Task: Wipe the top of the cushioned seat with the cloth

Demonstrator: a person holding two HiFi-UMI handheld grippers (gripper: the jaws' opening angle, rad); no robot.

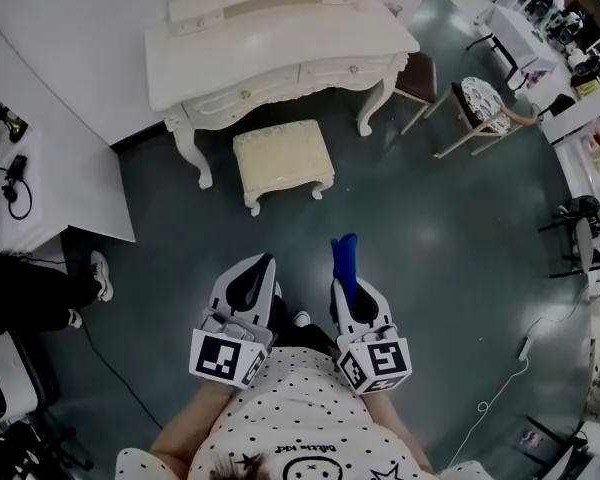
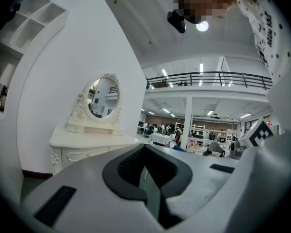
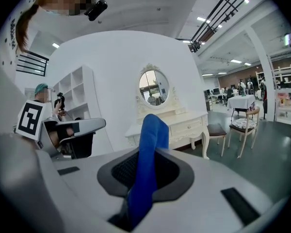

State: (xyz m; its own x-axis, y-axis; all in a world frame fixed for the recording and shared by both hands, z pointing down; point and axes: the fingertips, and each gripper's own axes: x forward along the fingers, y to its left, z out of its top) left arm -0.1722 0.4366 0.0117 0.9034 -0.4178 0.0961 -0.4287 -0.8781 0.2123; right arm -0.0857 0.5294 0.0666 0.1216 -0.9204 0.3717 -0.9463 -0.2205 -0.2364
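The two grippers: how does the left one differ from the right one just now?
The right gripper clamps a blue cloth; the left gripper holds nothing. The left gripper's jaws meet bare, while cloth juts past the right gripper's tips. Both are white and point toward the cushioned seat.

**Cushioned seat (image 1: 282, 161) far, grippers near**

The seat stands on the floor just in front of the dressing table (image 1: 270, 53). Nearer, the left gripper (image 1: 258, 268) and right gripper (image 1: 346, 290) lie side by side, with the cloth (image 1: 344, 253) between the right one's jaws.
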